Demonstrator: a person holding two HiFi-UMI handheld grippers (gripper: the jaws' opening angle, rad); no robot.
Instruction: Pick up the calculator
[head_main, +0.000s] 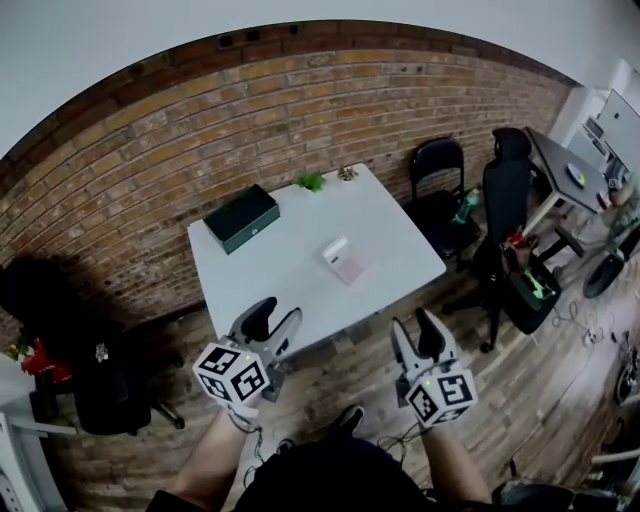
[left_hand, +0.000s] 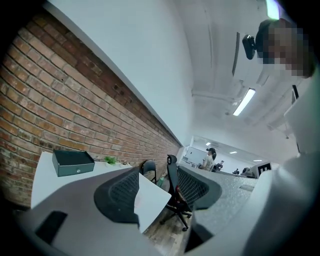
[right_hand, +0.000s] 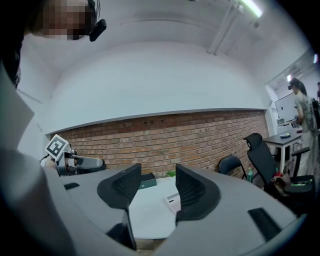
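The calculator (head_main: 343, 260), a small pinkish-white slab, lies flat right of the middle of the white table (head_main: 300, 290). Both grippers hover off the table's near edge, short of it and pointing level at the table. My left gripper (head_main: 274, 323) is open with nothing in it. In the left gripper view only the table's corner (left_hand: 151, 201) shows between the jaws of the left gripper (left_hand: 157, 192). My right gripper (head_main: 416, 335) is open and empty too. In the right gripper view the calculator (right_hand: 172, 202) shows far off in the gap of the right gripper (right_hand: 157, 187).
A dark green box (head_main: 241, 217) and a small green plant (head_main: 312, 181) sit at the table's far side by the brick wall. Black chairs (head_main: 505, 200) and a desk (head_main: 565, 170) stand to the right, another black chair (head_main: 100, 395) to the left. Cables lie on the wooden floor (head_main: 560, 350).
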